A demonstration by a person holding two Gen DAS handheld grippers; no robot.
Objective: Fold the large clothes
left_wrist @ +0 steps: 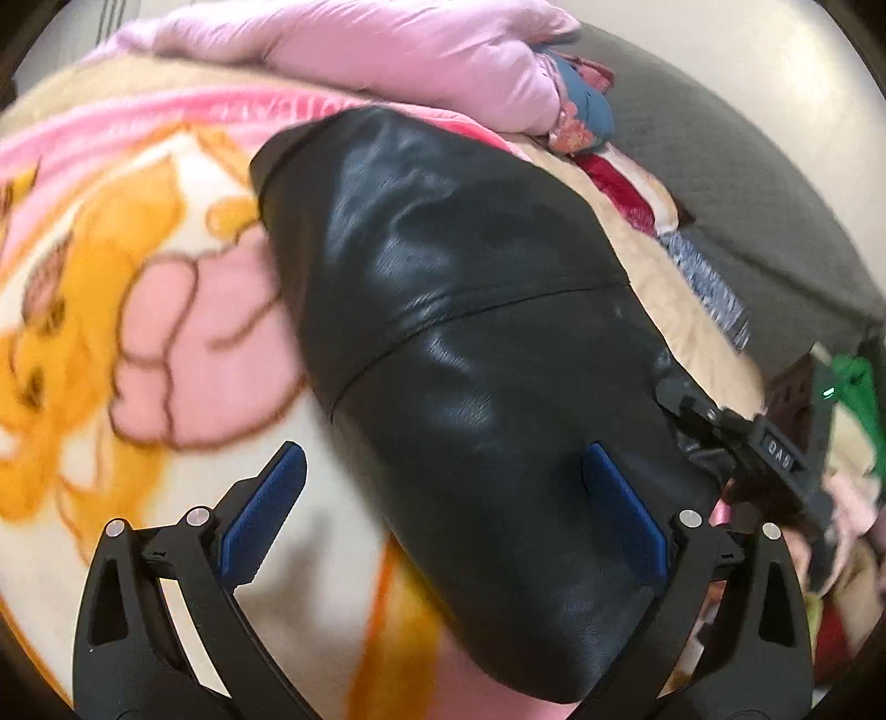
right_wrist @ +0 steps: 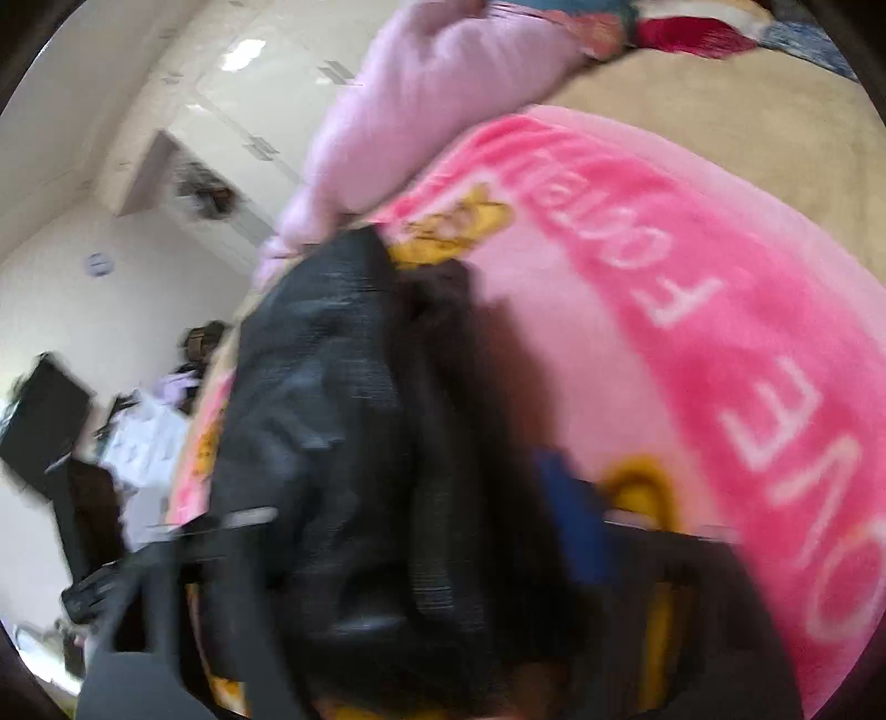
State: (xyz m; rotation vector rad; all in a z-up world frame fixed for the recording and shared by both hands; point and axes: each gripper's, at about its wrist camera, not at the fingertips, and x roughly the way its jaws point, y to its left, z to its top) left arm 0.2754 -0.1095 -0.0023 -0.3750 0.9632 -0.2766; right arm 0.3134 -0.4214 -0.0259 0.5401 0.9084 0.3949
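In the left wrist view, the black jacket lies folded lengthwise on a cartoon-printed blanket, running from the near edge away toward a pink quilt bunched at the far side. It looks like smooth leather or imitation leather: glossy, with a stitched seam across its middle, probably fairly heavy, limp but thick, and likely to slip between smooth pads; a seam, hem or doubled edge should give the surest hold, not the flat shiny panel. The left gripper stands wide open, one blue pad over the blanket and the other over the jacket, gripping nothing. At the jacket's right edge the right gripper shows, partly blurred. In the right wrist view, everything is smeared by motion; the jacket fills the lower middle as a crumpled dark heap with a ribbed band, on the pink part of the blanket. The right gripper seems spread wide, the jacket between its fingers, with no clamping visible.
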